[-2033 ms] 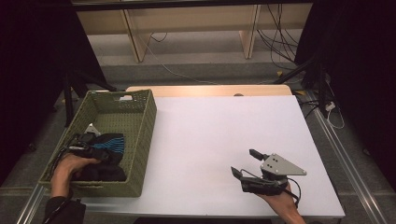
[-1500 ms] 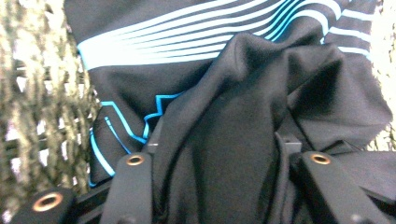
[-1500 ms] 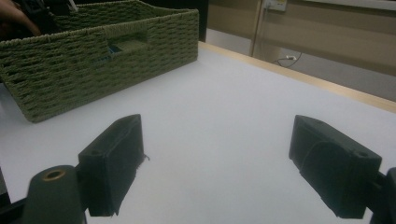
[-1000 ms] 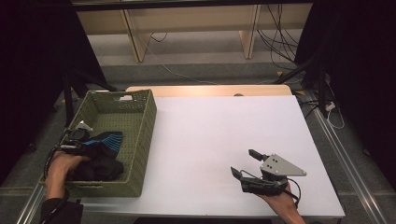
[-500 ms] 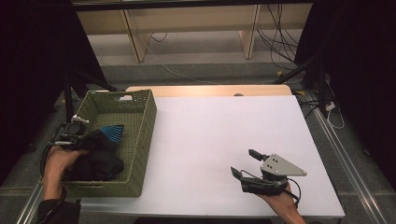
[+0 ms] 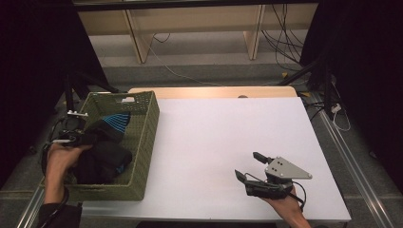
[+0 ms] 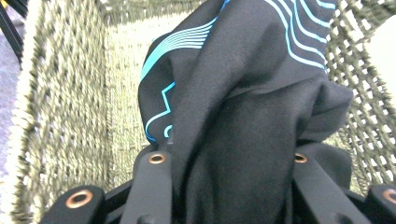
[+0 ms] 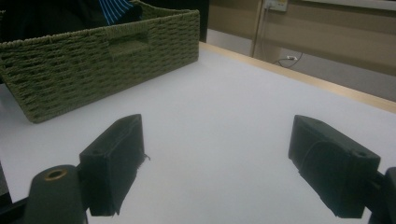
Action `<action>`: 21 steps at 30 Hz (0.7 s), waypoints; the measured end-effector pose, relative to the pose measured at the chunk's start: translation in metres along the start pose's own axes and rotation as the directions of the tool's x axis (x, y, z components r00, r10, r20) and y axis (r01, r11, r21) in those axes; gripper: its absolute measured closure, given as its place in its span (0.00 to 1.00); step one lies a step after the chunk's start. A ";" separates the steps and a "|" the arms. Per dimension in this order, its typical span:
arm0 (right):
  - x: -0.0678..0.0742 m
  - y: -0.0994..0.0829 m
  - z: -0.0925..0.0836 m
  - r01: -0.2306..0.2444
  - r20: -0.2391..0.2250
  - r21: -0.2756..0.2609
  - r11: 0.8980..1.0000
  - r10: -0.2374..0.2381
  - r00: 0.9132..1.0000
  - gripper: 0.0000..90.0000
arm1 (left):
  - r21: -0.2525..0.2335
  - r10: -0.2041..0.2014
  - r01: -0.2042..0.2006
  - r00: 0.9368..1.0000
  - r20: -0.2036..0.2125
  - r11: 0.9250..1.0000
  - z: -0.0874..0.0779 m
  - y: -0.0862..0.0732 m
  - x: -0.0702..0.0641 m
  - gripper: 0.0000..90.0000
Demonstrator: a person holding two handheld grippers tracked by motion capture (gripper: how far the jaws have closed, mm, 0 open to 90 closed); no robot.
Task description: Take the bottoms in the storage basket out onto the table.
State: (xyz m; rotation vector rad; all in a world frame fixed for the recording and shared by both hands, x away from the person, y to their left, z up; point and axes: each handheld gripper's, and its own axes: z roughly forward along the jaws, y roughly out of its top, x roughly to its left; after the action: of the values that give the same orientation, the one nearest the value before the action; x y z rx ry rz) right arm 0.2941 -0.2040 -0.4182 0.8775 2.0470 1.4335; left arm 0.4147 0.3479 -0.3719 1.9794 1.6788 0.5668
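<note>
The garment [image 6: 102, 152] hangs inside the basket [image 6: 142, 137], clamped in the left gripper [image 6: 71, 135] at its left wall; the right gripper [image 6: 254, 173], jaws apart, sits well right of the basket.

- A big white table [image 6: 214, 137].
- A wooden shelf [image 6: 190, 23] behind the table.
- Black cables [image 6: 285, 38] on the grey floor [image 6: 199, 57].

A white table [image 6: 228, 137] was lit brightly from above, w/ a light wood strip [image 6: 214, 92] seen along its 12 o'clock edge. Beyond it, a pale floor [image 6: 199, 52] and light wooden shelving [image 6: 190, 19] were seen at 12 o'clock. Cables [image 6: 280, 33] were trailed at approx. 1 o'clock. Dark curtains [image 6: 361, 57] were hung at 3 and 9 o'clock. Metal rails [image 6: 351, 166] were laid along the 3 o'clock side.
</note>
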 end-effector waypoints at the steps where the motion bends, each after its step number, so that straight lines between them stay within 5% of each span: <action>1: 0.000 0.000 0.000 -0.001 -0.001 0.000 1.000 0.001 1.000 0.21 | -0.007 0.004 -0.004 1.000 -0.001 1.000 -0.002 0.001 -0.002 0.76; 21: 0.000 0.000 0.001 -0.007 -0.007 0.006 1.000 0.007 1.000 0.22 | -0.154 0.003 0.009 0.997 0.081 0.988 -0.034 0.019 -0.017 0.76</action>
State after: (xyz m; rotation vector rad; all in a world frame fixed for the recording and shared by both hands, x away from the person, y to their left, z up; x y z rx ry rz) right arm 0.2947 -0.2032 -0.4190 0.8844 2.0558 1.4371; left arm 0.4063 0.3316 -0.3337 1.8639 1.5413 0.5895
